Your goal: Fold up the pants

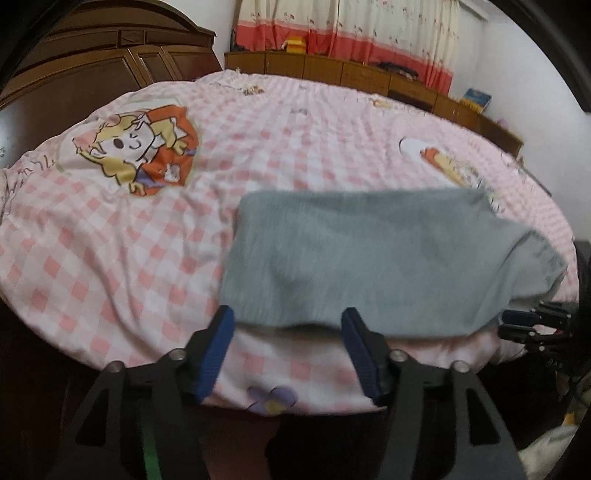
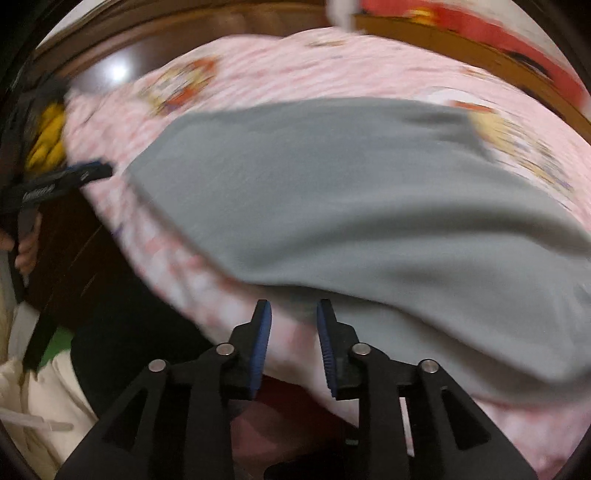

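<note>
Grey pants [image 1: 369,258] lie folded into a rough rectangle on the pink checked bed cover [image 1: 147,240], close to the bed's near edge. My left gripper [image 1: 288,317] is open, its blue pads either side of the pants' near left edge without pressing on it. In the right wrist view, which is blurred, the pants [image 2: 332,203] spread wide across the cover. My right gripper [image 2: 293,308] stands a little open at their near edge, with nothing pinched. The right gripper [image 1: 517,321] also shows at the pants' right corner, and the left gripper [image 2: 74,177] at their left end.
The bed cover [image 2: 258,74] carries cartoon prints. Dark wooden furniture [image 1: 92,62] stands at the left, and a low wooden cabinet [image 1: 351,70] runs along the far wall under curtains [image 1: 351,26]. A hand [image 2: 26,251] holds the left gripper. The bed's near edge [image 1: 295,402] drops off below my fingers.
</note>
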Demonstrator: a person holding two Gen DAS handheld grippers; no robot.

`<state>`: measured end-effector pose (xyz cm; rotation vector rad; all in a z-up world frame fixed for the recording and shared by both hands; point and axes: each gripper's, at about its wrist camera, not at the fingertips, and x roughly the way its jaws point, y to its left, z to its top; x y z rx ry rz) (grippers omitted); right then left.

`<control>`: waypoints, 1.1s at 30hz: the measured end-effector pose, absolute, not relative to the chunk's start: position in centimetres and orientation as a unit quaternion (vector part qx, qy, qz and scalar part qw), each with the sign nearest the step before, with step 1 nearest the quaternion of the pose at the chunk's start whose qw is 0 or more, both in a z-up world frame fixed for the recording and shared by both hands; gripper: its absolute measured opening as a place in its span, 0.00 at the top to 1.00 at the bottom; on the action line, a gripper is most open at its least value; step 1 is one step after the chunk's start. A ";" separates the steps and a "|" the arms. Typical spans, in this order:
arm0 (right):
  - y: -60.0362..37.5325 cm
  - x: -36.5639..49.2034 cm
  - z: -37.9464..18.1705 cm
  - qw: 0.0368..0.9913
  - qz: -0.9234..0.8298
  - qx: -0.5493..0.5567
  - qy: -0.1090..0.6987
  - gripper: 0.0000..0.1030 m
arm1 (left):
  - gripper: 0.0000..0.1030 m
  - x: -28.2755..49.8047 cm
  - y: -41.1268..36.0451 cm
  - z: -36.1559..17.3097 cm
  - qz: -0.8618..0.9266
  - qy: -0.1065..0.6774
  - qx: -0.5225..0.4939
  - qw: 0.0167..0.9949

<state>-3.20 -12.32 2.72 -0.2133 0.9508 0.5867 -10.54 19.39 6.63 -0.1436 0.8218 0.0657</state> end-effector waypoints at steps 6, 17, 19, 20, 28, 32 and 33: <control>-25.5 -2.6 5.2 0.890 0.132 0.073 0.430 0.59 | 0.34 -6.9 17.1 5.7 0.032 0.411 -0.090 0.907; -37.4 0.6 6.1 0.872 0.010 0.255 0.417 0.48 | 0.23 -3.9 14.6 1.9 0.063 0.436 -0.106 0.891; -37.3 1.6 5.6 0.871 0.013 0.252 0.421 0.48 | 0.22 -3.9 14.6 1.9 0.063 0.437 -0.104 0.891; -37.1 1.9 5.3 0.871 0.013 0.245 0.425 0.52 | 0.22 -3.8 14.6 1.9 0.062 0.437 -0.106 0.891; -40.1 -0.6 6.2 0.881 -0.002 0.243 0.407 0.94 | 0.22 -3.8 14.8 1.9 0.058 0.435 -0.098 0.893; -40.4 0.4 3.2 0.863 -0.001 0.224 0.452 0.94 | 0.22 -3.9 14.6 1.8 0.059 0.435 -0.093 0.894; -40.1 0.6 2.8 0.864 0.001 0.211 0.457 0.94 | 0.22 -3.8 14.6 1.8 0.061 0.436 -0.090 0.894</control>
